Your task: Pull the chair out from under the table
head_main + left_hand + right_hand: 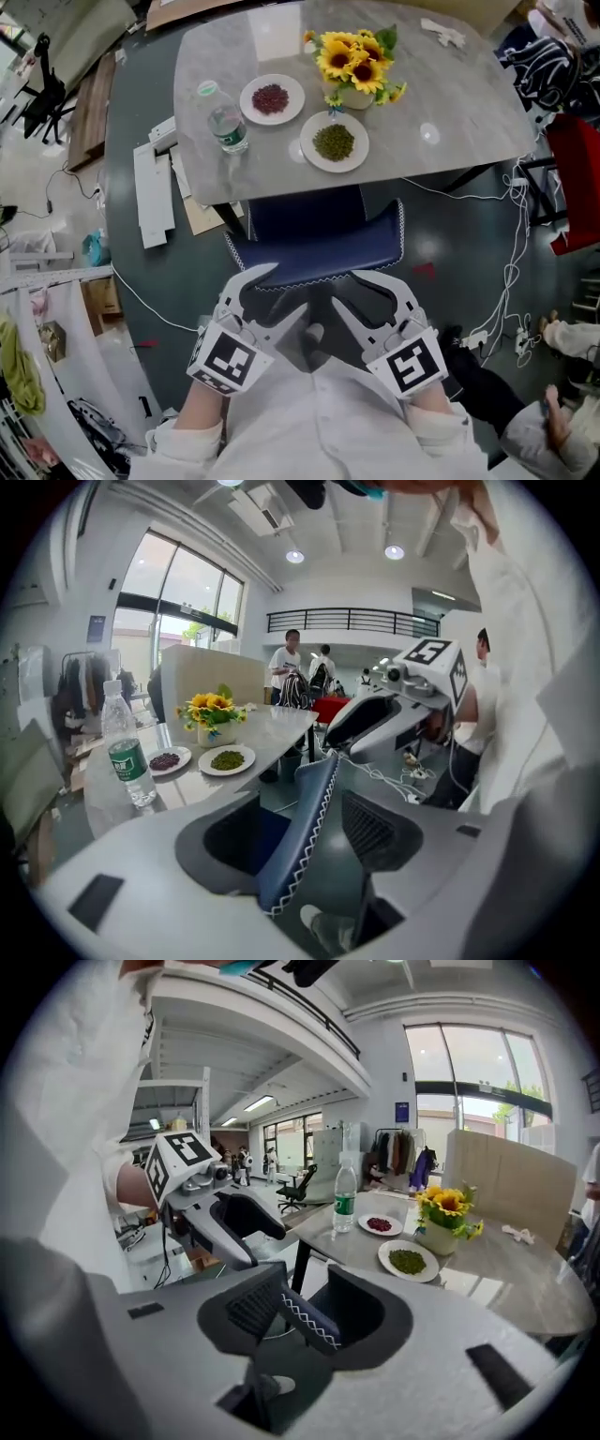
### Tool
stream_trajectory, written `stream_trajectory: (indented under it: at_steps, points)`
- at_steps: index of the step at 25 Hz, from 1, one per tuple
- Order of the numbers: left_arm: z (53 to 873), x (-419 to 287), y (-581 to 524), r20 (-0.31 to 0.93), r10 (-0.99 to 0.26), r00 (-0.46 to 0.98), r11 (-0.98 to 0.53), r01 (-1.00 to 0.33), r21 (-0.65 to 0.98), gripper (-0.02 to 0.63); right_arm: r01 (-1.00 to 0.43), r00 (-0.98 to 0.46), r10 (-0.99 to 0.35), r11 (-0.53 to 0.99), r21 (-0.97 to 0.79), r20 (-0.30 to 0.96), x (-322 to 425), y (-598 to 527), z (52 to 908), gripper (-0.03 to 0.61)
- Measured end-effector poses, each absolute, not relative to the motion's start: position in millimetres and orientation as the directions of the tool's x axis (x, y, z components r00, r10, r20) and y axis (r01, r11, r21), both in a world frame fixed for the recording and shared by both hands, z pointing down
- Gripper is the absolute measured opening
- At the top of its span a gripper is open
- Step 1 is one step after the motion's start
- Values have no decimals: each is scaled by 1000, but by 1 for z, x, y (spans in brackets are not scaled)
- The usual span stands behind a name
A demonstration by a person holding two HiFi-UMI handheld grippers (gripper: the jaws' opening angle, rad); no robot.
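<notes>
The chair (319, 239) has a dark blue back with white zigzag stitching; its seat is tucked under the grey table (450, 103). Both grippers sit at the top edge of the back, side by side. My left gripper (281, 292) is open, and the blue back (298, 850) stands upright between its jaws with a gap to the ribbed pad (367, 829). My right gripper (352, 291) is narrowly open astride the same stitched edge (311, 1326), which runs from the ribbed pad (253, 1309) across the gap. Each gripper view also shows the other gripper's marker cube.
On the table stand a water bottle (225, 122), a plate of red beans (272, 98), a plate of green beans (334, 142) and a sunflower vase (356, 61). White cables (511, 272) trail on the floor at right. White boards (155, 197) lie at left.
</notes>
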State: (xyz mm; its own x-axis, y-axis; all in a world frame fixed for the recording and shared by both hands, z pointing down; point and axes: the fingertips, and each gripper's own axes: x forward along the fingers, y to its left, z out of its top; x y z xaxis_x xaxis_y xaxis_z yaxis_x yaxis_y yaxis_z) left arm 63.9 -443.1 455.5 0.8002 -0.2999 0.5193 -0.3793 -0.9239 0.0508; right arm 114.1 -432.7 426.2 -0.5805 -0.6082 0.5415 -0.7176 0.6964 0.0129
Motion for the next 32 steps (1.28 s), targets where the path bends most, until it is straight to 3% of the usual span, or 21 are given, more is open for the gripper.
stream_trajectory:
  at_steps: [1,11,21,32]
  points:
    - [461,61,-443,545,-291,786,-930,-365,31,268,-699,-584,-589,715,22,558,111,-433,431,126]
    - [511,47,-449,680,-244,692,-954,-299,-37,321,-493,-519,-422,858,143,743,103,-434,487,261]
    - [543,54,-451,733,-208,648,-966,-253,-51,330,-252,-274,-428,896,365,861,124,-448,535,267]
    - [560,62,-462,770,-182,612,-976,-206,-66,327,-196,-227,-397,913,358,889,134,-462,558,265]
